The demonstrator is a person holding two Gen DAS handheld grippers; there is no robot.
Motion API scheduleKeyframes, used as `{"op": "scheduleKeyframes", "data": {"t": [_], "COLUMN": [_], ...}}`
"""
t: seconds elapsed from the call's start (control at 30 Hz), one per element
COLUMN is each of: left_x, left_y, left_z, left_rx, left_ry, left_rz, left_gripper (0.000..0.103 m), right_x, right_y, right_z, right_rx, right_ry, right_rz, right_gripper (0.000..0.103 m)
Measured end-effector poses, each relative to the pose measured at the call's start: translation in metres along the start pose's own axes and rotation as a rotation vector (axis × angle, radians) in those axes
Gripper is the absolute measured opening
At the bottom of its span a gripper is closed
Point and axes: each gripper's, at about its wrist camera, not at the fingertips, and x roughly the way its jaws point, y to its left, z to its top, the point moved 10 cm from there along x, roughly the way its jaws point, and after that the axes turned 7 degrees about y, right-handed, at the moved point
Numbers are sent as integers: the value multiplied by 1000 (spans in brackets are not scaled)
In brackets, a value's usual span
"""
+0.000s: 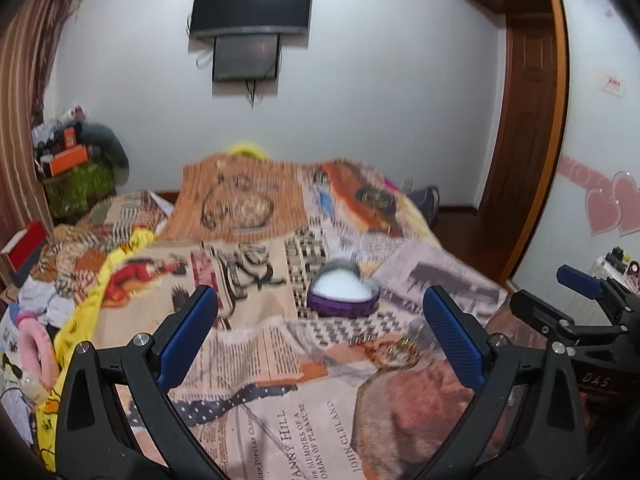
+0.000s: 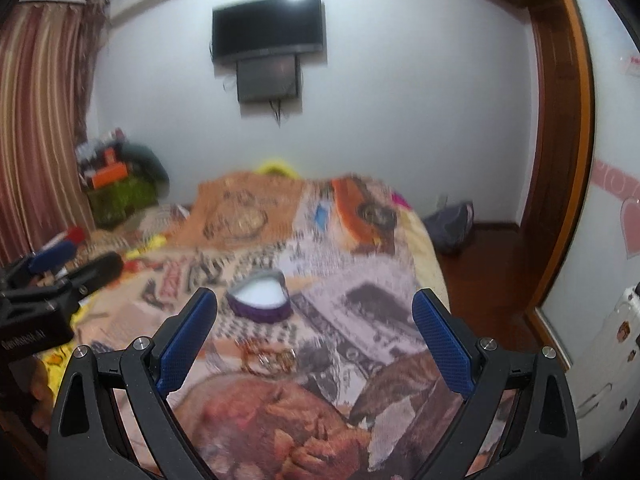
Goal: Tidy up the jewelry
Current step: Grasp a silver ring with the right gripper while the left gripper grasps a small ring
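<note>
Left black hand-held gripper with blue ribbed finger pads (image 1: pixel 320 340): fingers spread wide, nothing between them, held above the bed. Right black hand-held gripper with blue ribbed finger pads (image 2: pixel 316 340): likewise spread wide and empty; also seen at the right edge of the left wrist view.

Small heap of gold-toned and amber beaded jewellery (image 2: pixel 266 358): loops and rings tangled together, lying on the bedspread between and just beyond the right gripper's fingers; individual pieces too blurred to separate. In the left wrist view it lies close to the right-hand finger.

Heart-shaped purple box with white lining (image 1: pixel 343 295): open, lid not seen, standing on the bedspread just beyond the jewellery and apart from it.

Printed patchwork bedspread with newspaper text, pocket-watch and portrait motifs (image 1: pixel 248 360): covers the bed; rumpled yellow bedding along its left edge.

Room: white wall with dark wall-mounted flat screen (image 1: pixel 252 2), a smaller dark panel beneath; striped brown curtain (image 2: pixel 40 120) at left; brown wooden door frame (image 2: pixel 568 140) at right; pink heart-shaped wall stickers (image 1: pixel 616 208).
</note>
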Motion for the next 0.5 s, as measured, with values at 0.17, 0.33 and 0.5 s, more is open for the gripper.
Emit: {"op": "scheduleKeyframes", "data": {"t": [0.17,0.33,0.5], "left_x": [38,67,93], "left_y": [3,0,-8], "left_z": [-25,-45,-61], "left_rx": [4,14,7], "left_ry": [97,187,288], "left_rz": [3,-3,-57], "left_gripper": [102,88,76], "right_x": [37,72,92], "right_y": [-3,-1,9], "right_z": [-25,-47,-54], "right_rx": [-10,-20,-55], "right_ry": [119,215,266], "right_rz": [-6,42,103], "right_gripper": [97,96,71]}}
